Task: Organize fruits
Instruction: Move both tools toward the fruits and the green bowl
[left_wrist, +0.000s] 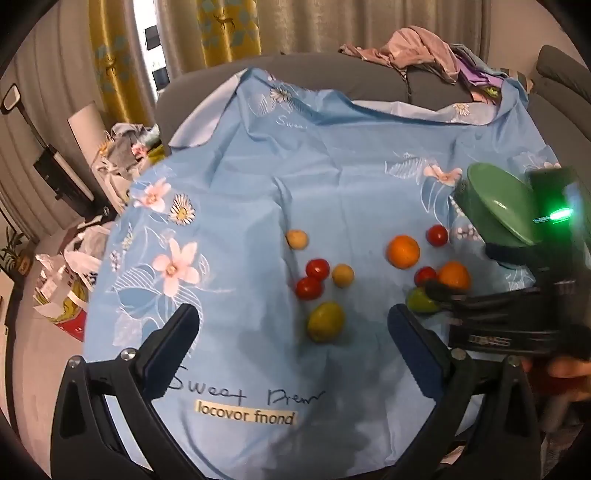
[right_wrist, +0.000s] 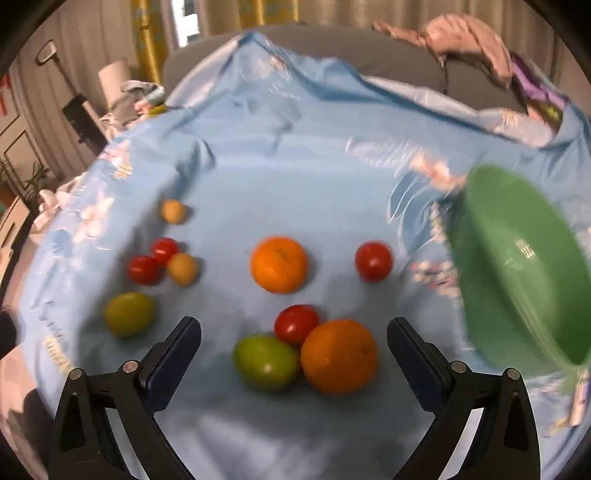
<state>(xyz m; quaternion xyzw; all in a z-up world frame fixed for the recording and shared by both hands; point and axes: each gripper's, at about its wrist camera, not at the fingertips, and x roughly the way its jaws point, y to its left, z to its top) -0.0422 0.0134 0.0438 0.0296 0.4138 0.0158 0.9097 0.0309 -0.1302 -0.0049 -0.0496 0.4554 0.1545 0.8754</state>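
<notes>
right wrist view: your right tongs (right_wrist: 293, 339) gape over an orange (right_wrist: 338, 356); left tongs (left_wrist: 293, 325) released; green bowl (right_wrist: 524, 273) tilted.

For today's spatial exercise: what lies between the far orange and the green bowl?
A red tomato sits between the far orange and the green bowl, clearest in the right wrist view.

home living room | grey sofa (left_wrist: 369, 79) | curtains (left_wrist: 221, 29) | clothes pile (left_wrist: 424, 48)
</notes>
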